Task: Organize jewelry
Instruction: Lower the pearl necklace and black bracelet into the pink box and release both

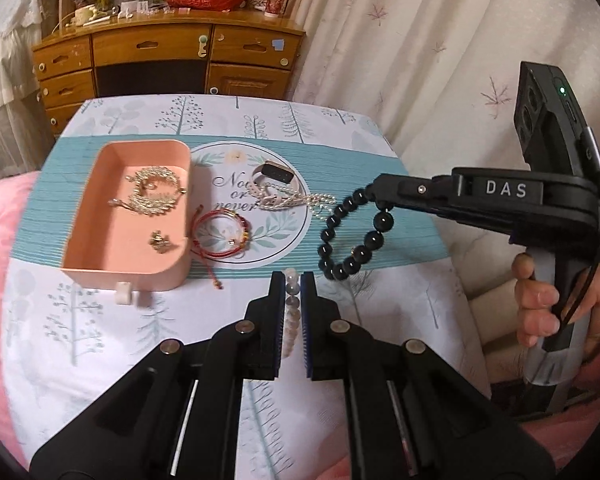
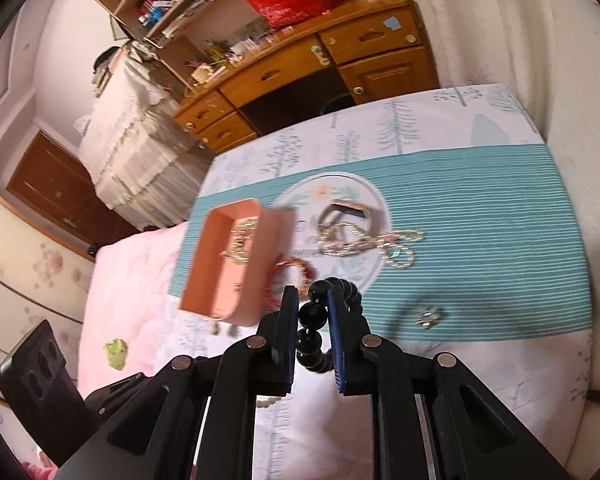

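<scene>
A pink tray (image 1: 100, 216) on the table holds a gold necklace (image 1: 156, 192) and a small gold piece (image 1: 162, 240). My left gripper (image 1: 294, 280) is shut on a pale bead bracelet (image 1: 292, 312) near the table's front. My right gripper (image 2: 313, 300) is shut on a black bead bracelet (image 1: 352, 236) and holds it above the table, right of the tray; the bracelet also shows in the right wrist view (image 2: 312, 316). A red cord bracelet (image 1: 220, 232), a white watch (image 1: 276, 178) and a pearl chain (image 1: 300, 200) lie beside the tray (image 2: 228, 264).
The table has a tree-print cloth with a teal mat (image 1: 380, 168). A small white piece (image 1: 124, 294) lies before the tray. A small gold item (image 2: 428, 316) lies on the mat. A wooden desk (image 1: 168, 60) stands behind, curtains to the right, pink bedding to the left.
</scene>
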A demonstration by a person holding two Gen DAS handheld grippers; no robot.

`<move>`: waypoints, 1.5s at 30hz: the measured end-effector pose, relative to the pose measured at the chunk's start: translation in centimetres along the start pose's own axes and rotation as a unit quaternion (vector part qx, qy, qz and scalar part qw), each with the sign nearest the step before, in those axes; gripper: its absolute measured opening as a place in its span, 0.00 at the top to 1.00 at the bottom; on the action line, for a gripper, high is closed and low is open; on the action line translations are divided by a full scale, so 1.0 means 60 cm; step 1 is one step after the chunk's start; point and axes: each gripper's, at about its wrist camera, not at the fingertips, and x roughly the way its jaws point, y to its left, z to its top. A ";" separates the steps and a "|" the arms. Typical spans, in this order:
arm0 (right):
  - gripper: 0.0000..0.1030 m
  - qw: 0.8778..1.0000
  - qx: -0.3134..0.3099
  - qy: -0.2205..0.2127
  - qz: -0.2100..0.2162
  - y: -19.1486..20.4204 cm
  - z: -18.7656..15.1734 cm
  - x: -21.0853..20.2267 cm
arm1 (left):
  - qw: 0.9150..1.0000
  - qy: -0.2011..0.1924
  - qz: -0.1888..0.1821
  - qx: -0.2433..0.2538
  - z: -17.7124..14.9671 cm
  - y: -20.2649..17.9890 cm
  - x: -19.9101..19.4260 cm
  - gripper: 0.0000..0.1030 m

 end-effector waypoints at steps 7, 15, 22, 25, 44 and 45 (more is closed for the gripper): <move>0.86 0.999 -0.022 -0.024 0.022 0.078 -0.016 -0.012 | 0.999 0.004 0.013 0.031 0.018 0.030 -0.057 0.95; 0.86 0.996 -0.057 -0.051 0.045 0.183 -0.033 -0.005 | 0.998 0.007 0.015 0.059 0.057 0.088 -0.101 0.95; 0.86 0.992 -0.083 -0.079 0.049 0.276 -0.045 0.022 | 0.997 0.001 0.026 0.072 0.098 0.154 -0.116 0.95; 0.86 0.991 -0.095 -0.090 0.041 0.310 -0.043 0.040 | 0.997 -0.005 0.025 0.072 0.116 0.185 -0.113 0.95; 0.62 0.993 -0.049 -0.106 -0.014 0.335 -0.022 0.156 | 0.998 0.051 0.030 0.021 0.176 0.303 -0.007 0.88; 0.62 0.993 -0.048 -0.108 -0.017 0.331 -0.022 0.155 | 0.998 0.051 0.030 0.018 0.176 0.304 -0.005 0.79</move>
